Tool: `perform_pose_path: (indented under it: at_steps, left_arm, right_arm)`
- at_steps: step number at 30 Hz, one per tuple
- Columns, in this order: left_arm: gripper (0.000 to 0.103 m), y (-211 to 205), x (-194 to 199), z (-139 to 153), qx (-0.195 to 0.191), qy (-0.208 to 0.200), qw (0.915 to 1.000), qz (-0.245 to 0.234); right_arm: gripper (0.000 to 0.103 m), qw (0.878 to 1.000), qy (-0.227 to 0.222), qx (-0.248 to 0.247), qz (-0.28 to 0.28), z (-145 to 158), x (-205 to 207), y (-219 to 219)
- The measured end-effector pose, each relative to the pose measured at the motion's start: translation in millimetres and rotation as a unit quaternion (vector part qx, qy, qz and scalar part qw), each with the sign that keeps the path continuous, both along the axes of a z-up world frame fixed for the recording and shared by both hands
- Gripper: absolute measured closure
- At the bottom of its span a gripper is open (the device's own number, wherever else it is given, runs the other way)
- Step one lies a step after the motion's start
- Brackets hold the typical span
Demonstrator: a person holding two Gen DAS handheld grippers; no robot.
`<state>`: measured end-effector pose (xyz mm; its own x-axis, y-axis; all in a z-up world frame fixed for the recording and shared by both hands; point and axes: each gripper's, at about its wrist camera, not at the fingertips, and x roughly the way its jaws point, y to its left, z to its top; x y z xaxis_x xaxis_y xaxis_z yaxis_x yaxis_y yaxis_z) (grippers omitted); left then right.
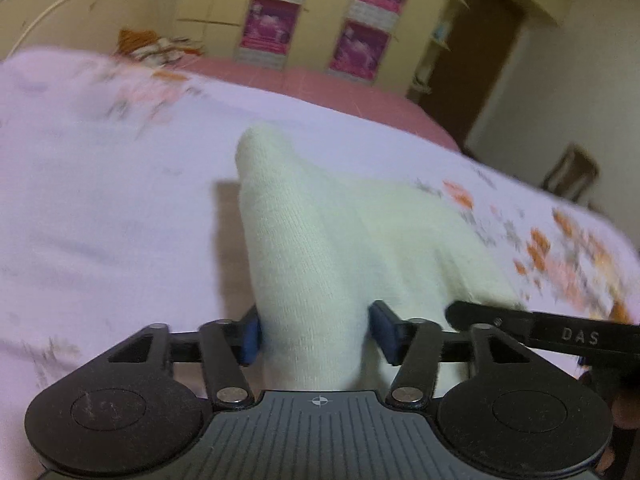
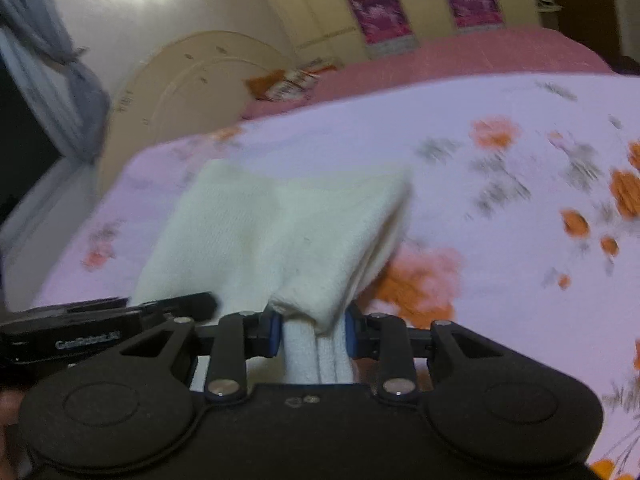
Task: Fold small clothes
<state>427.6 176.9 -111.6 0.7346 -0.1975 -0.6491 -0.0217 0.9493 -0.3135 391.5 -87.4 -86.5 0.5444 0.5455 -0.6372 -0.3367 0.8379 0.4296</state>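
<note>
A small cream-white knitted garment (image 1: 320, 232) is held up over a pale lilac floral bedsheet (image 1: 100, 200). My left gripper (image 1: 314, 334) is shut on one edge of it, cloth bunched between the blue pads. My right gripper (image 2: 314, 334) is shut on the other edge of the garment (image 2: 272, 224), which folds and hangs forward over the sheet (image 2: 500, 240). The right gripper's black finger (image 1: 540, 328) shows at the right of the left wrist view, the left gripper's body (image 2: 100, 328) at the left of the right wrist view. The garment's lower part is hidden by its own folds.
The sheet lies on a bed with a pink cover (image 1: 320, 80). An orange-and-white cloth (image 1: 156, 46) lies at the far end by a curved cream headboard (image 2: 192, 76). Wardrobe doors with pink posters (image 1: 316, 20) stand behind. A dark doorway (image 1: 472, 56) is to the right.
</note>
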Motion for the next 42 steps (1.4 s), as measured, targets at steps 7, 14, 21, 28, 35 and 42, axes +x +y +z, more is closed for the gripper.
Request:
perform_pose_path:
  at_steps: [7,14,21,28,35,42]
  left_arm:
    - [0.02,7.0,-4.2,-3.3,0.008,-0.009,0.9998,0.017]
    - [0.02,7.4,-17.9,42.4,0.015,-0.098,0.9947,-0.027]
    - [0.03,-11.1,22.5,5.5,0.013,-0.039,0.9984,-0.04]
    - [0.03,-2.5,8.6,13.2,-0.017,-0.059,0.9977,-0.03]
    - [0.03,0.2,-45.7,19.1,0.026,-0.064,0.9976,0.006]
    - [0.03,15.1,-87.4,2.4,0.024,-0.028,0.9986,0.039]
  right_arm:
    - [0.067,1.0,0.002,0.007,0.002,-0.6,1.9,-7.6]
    - [0.078,0.998,-0.06,0.008,-0.015,31.0,-2.7,-25.6]
    - [0.086,0.991,-0.079,-0.087,0.057,18.6,21.7,25.1]
    - [0.082,0.985,-0.097,-0.123,0.067,10.1,24.7,30.4]
    - [0.079,0.986,-0.103,-0.102,0.08,31.9,-12.8,14.9]
    - [0.078,0.981,-0.116,-0.119,0.098,34.0,-55.4,14.2]
